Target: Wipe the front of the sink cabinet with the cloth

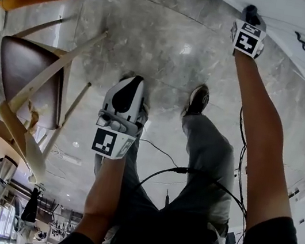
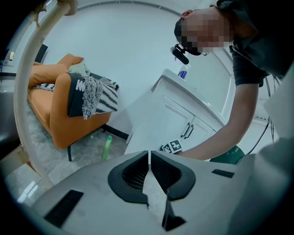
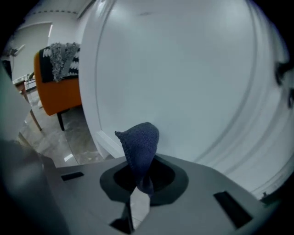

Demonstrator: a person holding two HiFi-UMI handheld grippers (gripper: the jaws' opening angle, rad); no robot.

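We've got the right claw [image 3: 139, 180] clenched on the dark blue cloth [image 3: 140, 144] just beside the white cabinet front [image 3: 183, 82], left claw [image 2: 149, 160] clenched empty, well apart from it.

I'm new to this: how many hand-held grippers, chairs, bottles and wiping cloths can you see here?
Grippers: 2, left gripper, right gripper
Chairs: 2, orange armchair, wooden chair
Bottles: 2, green bottle, spray bottle
Wiping cloths: 1, blue cloth
Total: 7

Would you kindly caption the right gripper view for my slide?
Right gripper shut on a blue cloth, facing the white cabinet front.
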